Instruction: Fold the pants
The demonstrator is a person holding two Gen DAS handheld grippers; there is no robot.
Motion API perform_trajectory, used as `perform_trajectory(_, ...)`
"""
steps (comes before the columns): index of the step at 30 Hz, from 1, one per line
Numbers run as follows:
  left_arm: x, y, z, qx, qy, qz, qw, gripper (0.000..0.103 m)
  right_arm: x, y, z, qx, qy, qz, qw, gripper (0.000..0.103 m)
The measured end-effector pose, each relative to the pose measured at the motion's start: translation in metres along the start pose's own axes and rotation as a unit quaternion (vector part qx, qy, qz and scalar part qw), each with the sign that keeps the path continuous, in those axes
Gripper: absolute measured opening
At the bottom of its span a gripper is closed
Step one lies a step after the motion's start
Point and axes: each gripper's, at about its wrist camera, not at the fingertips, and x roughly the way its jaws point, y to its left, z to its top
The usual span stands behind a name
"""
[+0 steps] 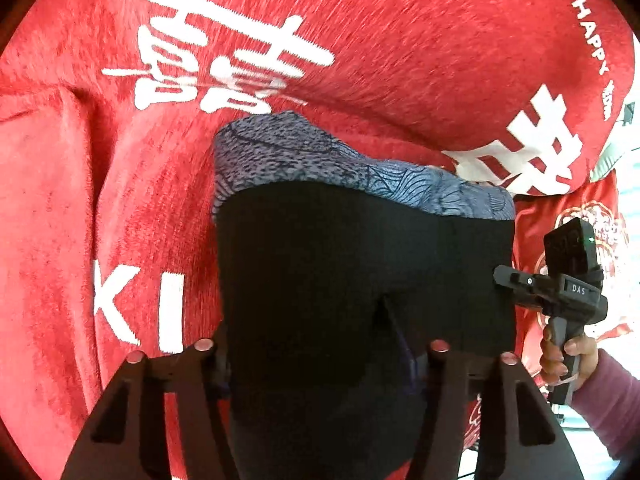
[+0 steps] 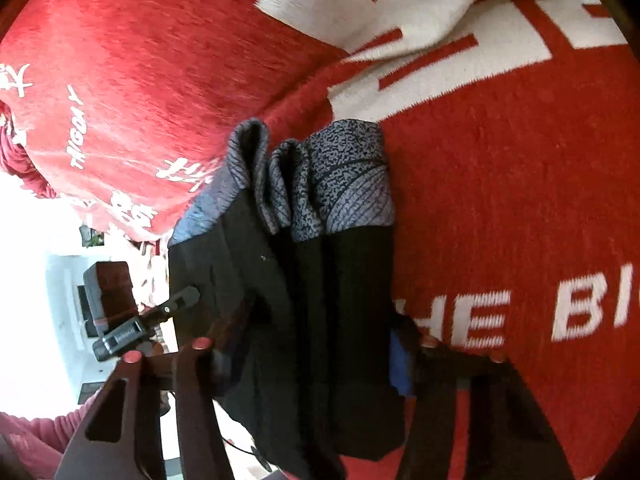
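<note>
Between both grippers, pants [image 1: 360,272] lie on a red blanket [image 1: 80,200]: black cloth, grey patterned band at the far end, long axis running away from the tools. Left gripper [image 1: 320,346] clamps the near edge; right gripper [image 2: 314,344] clamps the other side, folds bunched between its fingers. Both hands equally near. Blanket bears white lettering; bright room beyond, detail unreadable.

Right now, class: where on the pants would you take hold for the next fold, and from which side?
Grip the black pants at their near black end, opposite the grey patterned band, coming from the near side. That end lies in thick layers between both grippers' fingers, so it can lift together.
</note>
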Motion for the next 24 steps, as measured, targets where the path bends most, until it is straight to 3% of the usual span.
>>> perform_trajectory(6,-0.042,-0.017,-0.019,0.012,-0.007,-0.003,0.9999,0.054,-0.026,0.022,-0.022,0.015,-0.006,0.037,0.999,0.046)
perform_trajectory(12,-0.082,-0.013,-0.057,0.005,0.006,0.0,1.0,0.054,-0.042,0.039,-0.071,0.038,-0.001,0.074,0.997,0.046)
perform_trajectory(15,-0.079,-0.004,-0.074,0.0,0.018,0.013,0.9997,0.055,-0.036,0.042,-0.092,0.046,0.004,0.076,0.996,0.046)
perform_trajectory(18,-0.056,0.014,-0.09,-0.001,0.036,0.056,0.9978,0.057,-0.02,0.028,-0.108,0.055,0.016,0.059,0.997,0.046)
perform_trajectory(21,-0.045,0.032,-0.098,0.004,0.016,0.103,0.9946,0.092,0.003,0.019,-0.116,0.026,0.031,-0.012,0.999,0.054)
perform_trajectory(22,-0.043,0.037,-0.098,0.001,0.014,0.108,0.994,0.1,0.005,0.017,-0.115,0.009,0.025,-0.029,0.999,0.06)
perform_trajectory(24,-0.04,0.043,-0.098,-0.009,0.011,0.11,0.9938,0.103,0.008,0.013,-0.113,0.007,0.022,-0.047,0.999,0.072)
